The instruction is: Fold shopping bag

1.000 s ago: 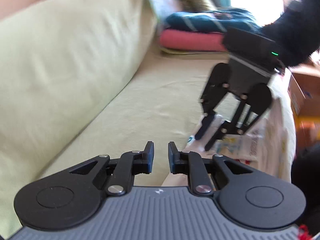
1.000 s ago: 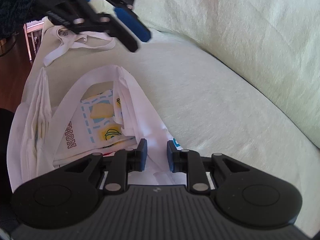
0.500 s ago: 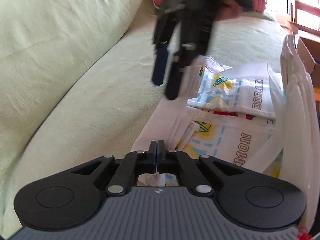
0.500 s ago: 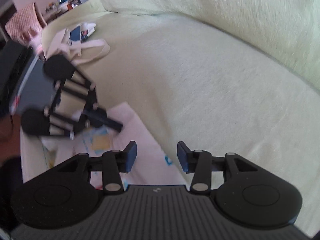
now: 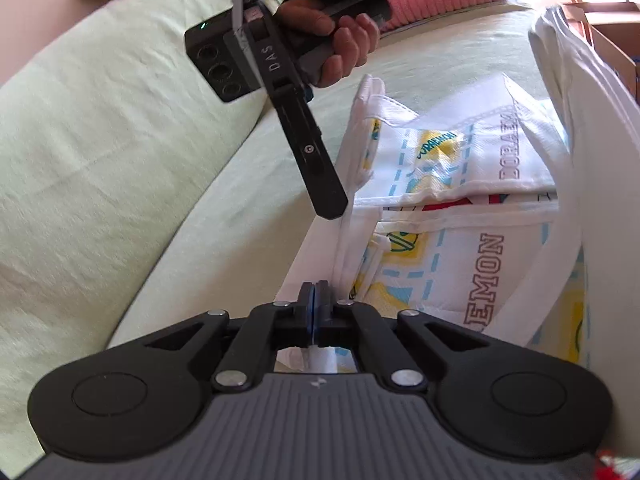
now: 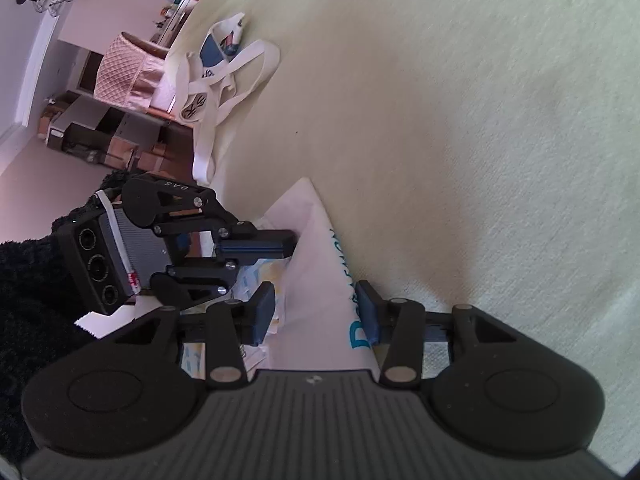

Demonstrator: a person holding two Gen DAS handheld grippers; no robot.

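On the sofa (image 5: 168, 184) lies the limp, light shopping bag (image 5: 472, 216); left claw (image 5: 315, 292) clenched on its edge, right claw (image 6: 316, 312) spread wide astride a raised fold. Best pinched at hems.

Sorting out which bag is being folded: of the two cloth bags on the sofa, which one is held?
The printed bag under the open right gripper; the left gripper pinches it. The cream bag lies untouched.

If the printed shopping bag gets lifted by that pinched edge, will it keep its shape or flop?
Probably flop: the printed shopping bag lies in soft, creased layers on the sofa, so it looks like thin fabric. It likely weighs little, since the shut left claw holds an edge by a small pinch. The loose handle strap would probably dangle.
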